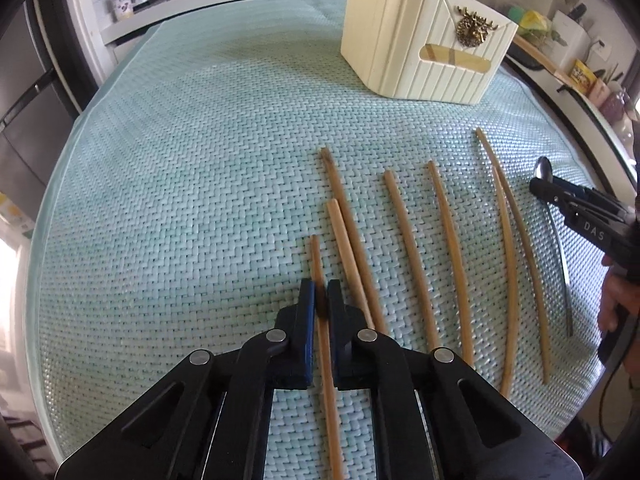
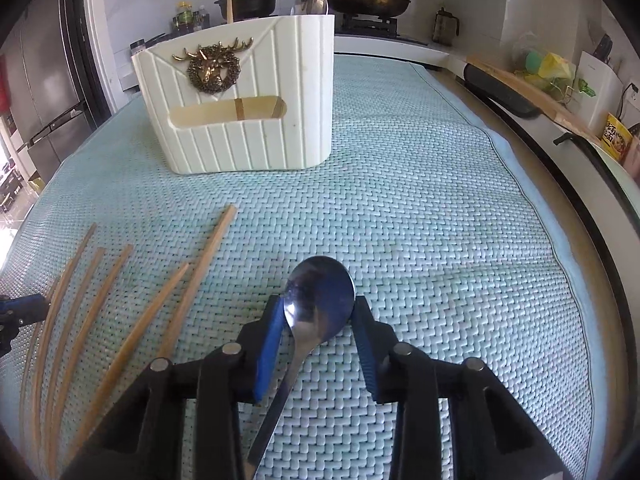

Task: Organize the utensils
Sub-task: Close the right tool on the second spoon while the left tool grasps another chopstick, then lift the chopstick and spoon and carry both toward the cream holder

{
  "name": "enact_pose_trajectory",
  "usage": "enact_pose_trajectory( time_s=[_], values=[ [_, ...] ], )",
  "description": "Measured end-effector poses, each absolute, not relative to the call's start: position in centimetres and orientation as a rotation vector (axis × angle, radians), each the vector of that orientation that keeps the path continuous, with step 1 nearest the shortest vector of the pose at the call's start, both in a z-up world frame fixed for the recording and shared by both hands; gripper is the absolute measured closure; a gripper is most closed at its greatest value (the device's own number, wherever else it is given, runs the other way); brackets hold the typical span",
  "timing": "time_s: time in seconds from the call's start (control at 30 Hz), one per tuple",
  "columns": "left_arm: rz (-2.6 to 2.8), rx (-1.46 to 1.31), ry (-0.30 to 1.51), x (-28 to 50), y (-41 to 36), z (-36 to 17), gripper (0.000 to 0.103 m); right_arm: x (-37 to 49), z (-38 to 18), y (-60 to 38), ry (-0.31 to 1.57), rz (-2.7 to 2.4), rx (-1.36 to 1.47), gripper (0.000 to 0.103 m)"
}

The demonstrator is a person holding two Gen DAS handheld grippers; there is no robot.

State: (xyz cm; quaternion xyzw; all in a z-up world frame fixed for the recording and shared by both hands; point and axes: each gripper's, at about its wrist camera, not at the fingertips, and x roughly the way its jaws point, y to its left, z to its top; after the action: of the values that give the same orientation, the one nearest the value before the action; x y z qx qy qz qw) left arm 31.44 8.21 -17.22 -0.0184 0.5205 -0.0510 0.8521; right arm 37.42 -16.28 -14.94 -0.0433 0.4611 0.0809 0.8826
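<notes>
Both grabs are happening at once here. The left gripper is pinched tight on the chopstick lying farthest from the spoon in the loose row of bamboo chopsticks, which sits on the near side of the cream utensil holder. The right gripper has its jaws around the bowl of the steel spoon, pads touching both edges; I'd call that gripped, though it's a wide, slippery hold. The spoon still lies flat on the teal woven mat.

Next up, I reckon: lift both clear and carry them to the holder, tipping each upright to drop in from the top. One spoon and a stick already poke out of it, so aim for the free slots.

Plenty of bare mat between the row and the holder. The mat edge and counter rim run right of the holder, so keep the spoon arm inboard.
</notes>
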Motion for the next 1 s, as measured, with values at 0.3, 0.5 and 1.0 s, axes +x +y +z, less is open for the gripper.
enact_pose_trajectory(
  time_s=[0.3, 0.5, 1.0],
  values=[
    [-0.109, -0.08, 0.994, 30.7, 9.4, -14.8, 0.1, 36.8, -11.4, -18.1, 0.863, 0.267, -0.077, 0.1],
    [-0.121, -0.104, 0.916, 29.2, 9.2, -12.2, 0.1, 36.2, -10.2, -19.9, 0.835, 0.333, 0.015, 0.1],
    [-0.13, -0.176, 0.78, 27.6, 11.5, -7.2, 0.1, 32.8, -4.3, -19.3, 0.718, 0.409, -0.071, 0.1]
  ],
)
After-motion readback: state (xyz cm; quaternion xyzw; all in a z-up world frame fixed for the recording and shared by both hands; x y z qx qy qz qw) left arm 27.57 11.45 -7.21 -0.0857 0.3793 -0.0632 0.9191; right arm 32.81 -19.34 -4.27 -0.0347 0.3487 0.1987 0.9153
